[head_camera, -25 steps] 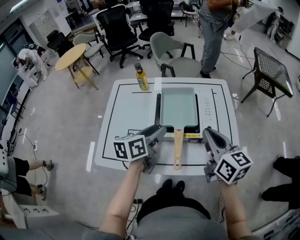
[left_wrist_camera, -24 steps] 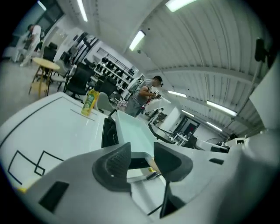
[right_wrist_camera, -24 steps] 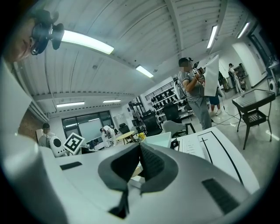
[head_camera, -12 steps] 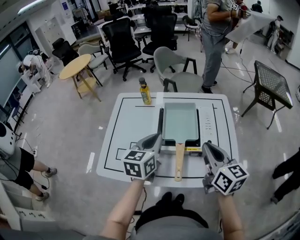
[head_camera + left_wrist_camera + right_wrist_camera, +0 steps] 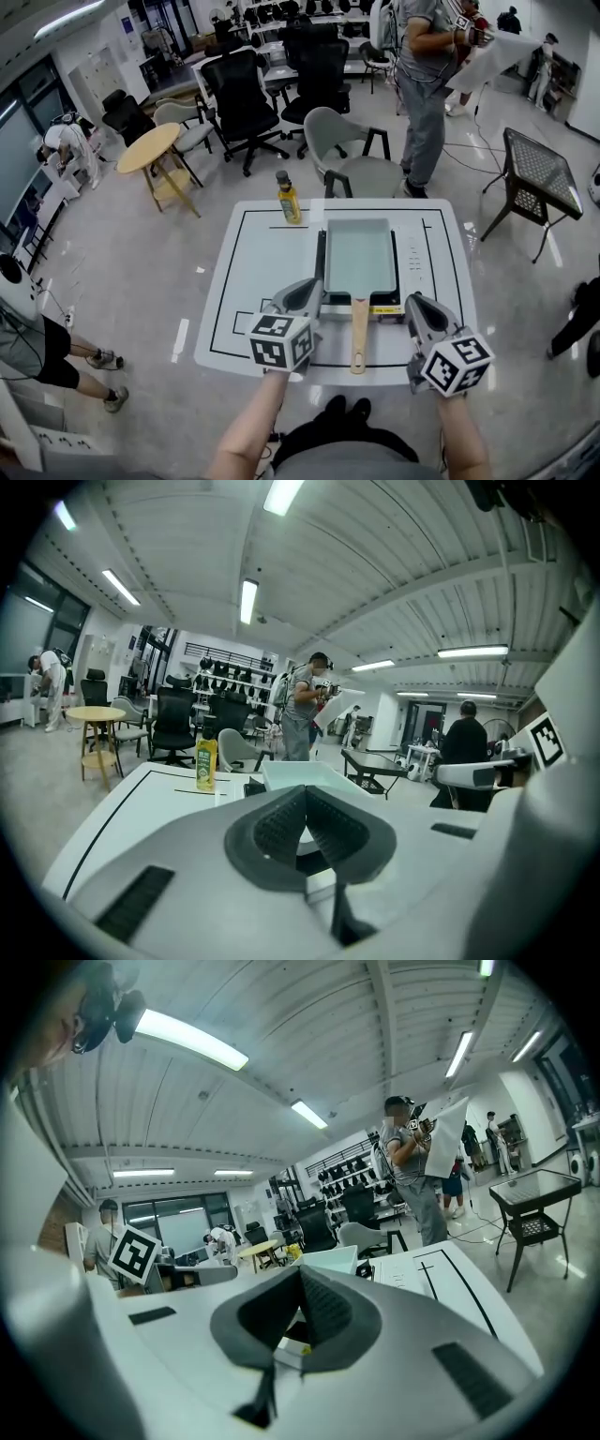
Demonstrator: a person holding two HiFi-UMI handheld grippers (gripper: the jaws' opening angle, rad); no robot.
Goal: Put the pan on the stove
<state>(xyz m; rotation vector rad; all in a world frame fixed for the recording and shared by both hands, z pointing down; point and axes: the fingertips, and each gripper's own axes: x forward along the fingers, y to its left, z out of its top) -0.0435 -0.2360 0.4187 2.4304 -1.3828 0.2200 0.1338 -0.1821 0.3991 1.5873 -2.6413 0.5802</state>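
Pan (image 5: 359, 255) sits on the stove (image 5: 412, 262). Left gripper (image 5: 305, 289) and right gripper (image 5: 415, 302) have eased back from the pan, jaws closed, empty. Placement judged complete.

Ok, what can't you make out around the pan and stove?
Top of the stove: head view, the pan covers it.
Markings on the control panel: head view, too small to read.
Label of the bottle: head view, too small to read.
The pan's handle: left gripper view, hidden behind the left claw.
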